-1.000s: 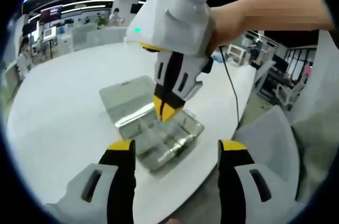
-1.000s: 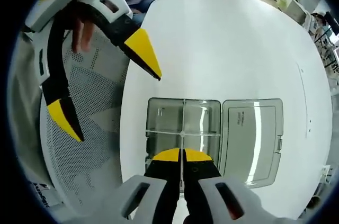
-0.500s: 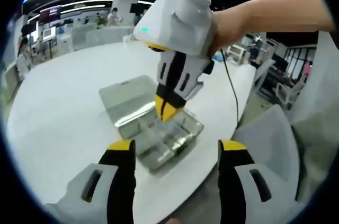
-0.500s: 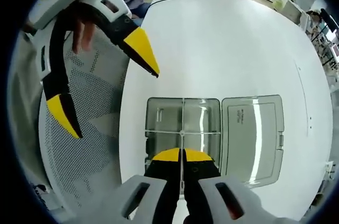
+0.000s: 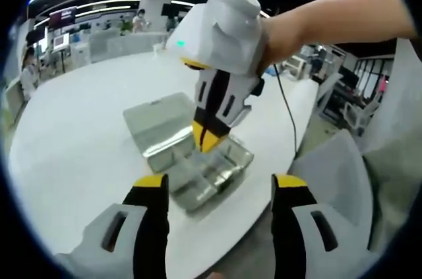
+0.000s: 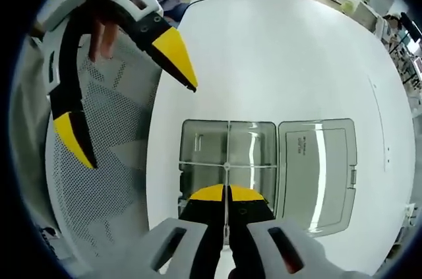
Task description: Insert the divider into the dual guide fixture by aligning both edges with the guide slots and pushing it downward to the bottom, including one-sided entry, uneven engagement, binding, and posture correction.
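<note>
**Divider insertion, clear compartment box: step and tool state**

Landmark: the clear box (image 6: 227, 160), lying near the table's edge with its lid (image 6: 318, 173) folded flat open beside it.

1. White table (image 6: 277, 61). It carries the box; a perforated grey seat lies off the edge on the side away from the lid.

2. Clear box (the guide fixture). A long partition runs across its middle from the lid side to the far side. In the left gripper view the box (image 5: 198, 173) sits just beyond that view's own jaws.

3. Right gripper (image 6: 226, 194). Directly over the box's near half, pointing straight down. Jaws closed together on the divider (image 6: 226, 180), a thin clear sheet seen edge-on, running from the tips to the middle partition.

4. Left gripper (image 6: 125, 121). Off the box on the seat side, above the table's edge. Jaws spread wide, holding and touching nothing.

5. Step in hand, as judged: pressing the divider down its slots. Keep the sheet upright and square to the partition. Press evenly so both edges descend together. If one edge binds, ease up and level it instead of forcing. Seating depth cannot be read from here.
</note>
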`<action>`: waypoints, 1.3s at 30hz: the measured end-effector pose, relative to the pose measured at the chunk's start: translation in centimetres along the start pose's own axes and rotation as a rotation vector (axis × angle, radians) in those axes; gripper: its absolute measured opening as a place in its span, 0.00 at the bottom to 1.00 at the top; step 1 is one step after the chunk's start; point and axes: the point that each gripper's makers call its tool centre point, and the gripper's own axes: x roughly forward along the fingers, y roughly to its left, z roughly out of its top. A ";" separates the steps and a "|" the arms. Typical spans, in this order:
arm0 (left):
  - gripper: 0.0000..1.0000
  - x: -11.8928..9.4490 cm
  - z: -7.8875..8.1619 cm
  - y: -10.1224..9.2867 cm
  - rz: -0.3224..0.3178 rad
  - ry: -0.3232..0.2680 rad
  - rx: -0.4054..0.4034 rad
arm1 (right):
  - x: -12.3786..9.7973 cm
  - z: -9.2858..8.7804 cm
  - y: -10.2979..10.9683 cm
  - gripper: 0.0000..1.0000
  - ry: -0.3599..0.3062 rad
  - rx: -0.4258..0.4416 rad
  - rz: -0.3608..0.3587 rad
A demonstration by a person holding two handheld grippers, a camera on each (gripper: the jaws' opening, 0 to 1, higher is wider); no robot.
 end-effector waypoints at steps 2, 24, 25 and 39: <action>0.61 0.0 -0.1 0.0 0.000 0.002 0.000 | 0.2 0.0 0.0 0.00 -0.002 -0.002 0.000; 0.61 -0.3 -0.3 0.4 0.006 0.013 -0.003 | 2.3 -0.6 0.1 0.00 -0.009 -0.002 0.001; 0.61 -0.4 -0.4 0.4 0.007 0.013 -0.004 | 2.3 -0.6 0.1 0.00 -0.009 -0.005 0.001; 0.61 -0.4 -0.6 0.6 0.011 0.014 -0.011 | 3.2 -0.9 0.1 0.00 -0.002 -0.011 -0.004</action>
